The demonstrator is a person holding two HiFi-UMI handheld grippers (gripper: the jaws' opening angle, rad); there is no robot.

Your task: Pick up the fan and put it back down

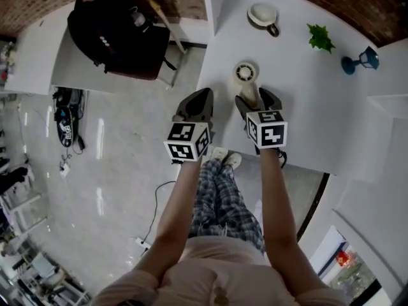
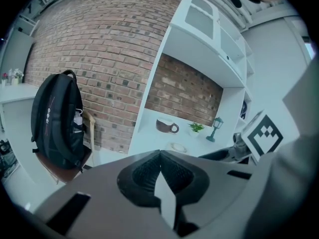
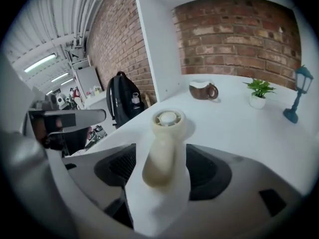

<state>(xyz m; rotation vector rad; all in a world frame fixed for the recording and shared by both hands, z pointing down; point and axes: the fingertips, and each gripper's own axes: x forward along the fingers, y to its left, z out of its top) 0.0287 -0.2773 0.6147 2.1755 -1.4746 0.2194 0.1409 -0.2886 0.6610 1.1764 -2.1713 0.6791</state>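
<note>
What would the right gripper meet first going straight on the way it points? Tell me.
The fan: its handle already lies between the right gripper's open jaws, seemingly untouched, with the round head just beyond.

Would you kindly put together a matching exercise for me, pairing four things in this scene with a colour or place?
Things:
1. fan
2. mug
3. backpack
4. lamp

Descriptions:
A. black
B. blue
C. cream, between the jaws of the right gripper
D. brown outside, white inside

Pairs: 1-C, 2-D, 3-A, 4-B
</note>
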